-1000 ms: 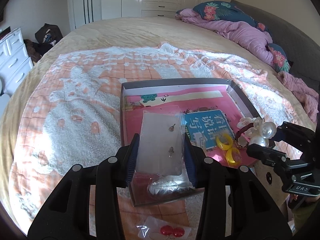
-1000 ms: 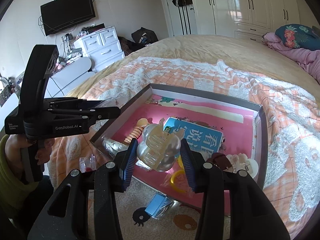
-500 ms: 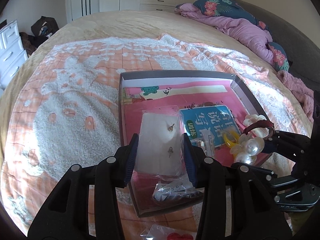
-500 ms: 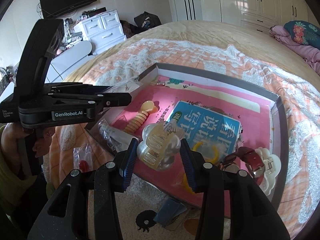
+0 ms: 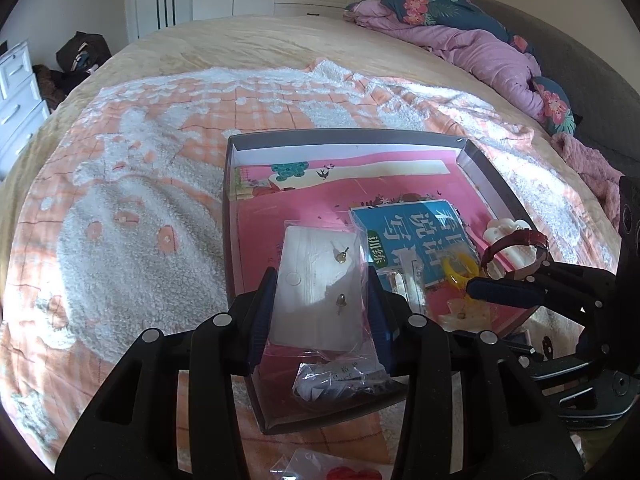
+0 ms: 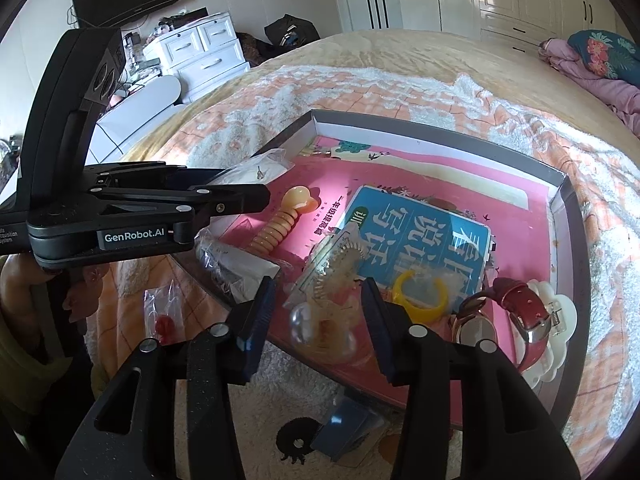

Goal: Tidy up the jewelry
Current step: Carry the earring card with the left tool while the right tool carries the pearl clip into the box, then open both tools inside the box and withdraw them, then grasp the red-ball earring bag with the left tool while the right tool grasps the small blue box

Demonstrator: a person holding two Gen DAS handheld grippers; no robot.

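Observation:
My left gripper (image 5: 322, 304) is shut on a clear bag holding a white earring card (image 5: 318, 280) with two small earrings, held over the near left part of the grey box (image 5: 348, 138). It shows from the side in the right wrist view (image 6: 240, 196). My right gripper (image 6: 318, 320) stands open over the box's near edge; a pearly hair claw (image 6: 324, 330) lies between its fingers on the pink lining, free of the pads. In the left wrist view the right gripper (image 5: 504, 290) sits at the box's right side.
The box holds a blue booklet (image 6: 420, 236), a yellow ring (image 6: 420, 294), a red-strap watch (image 6: 516, 308), a white flower clip (image 6: 560, 320), a peach spiral clip (image 6: 282, 224) and a small crumpled bag (image 5: 340, 380). A bag of red beads (image 6: 162, 318) and a blue packet (image 6: 348, 428) lie on the blanket.
My right gripper lowered to the box and opened, letting the pearly hair claw drop onto the lining. My left gripper moved forward over the box, still holding the earring bag.

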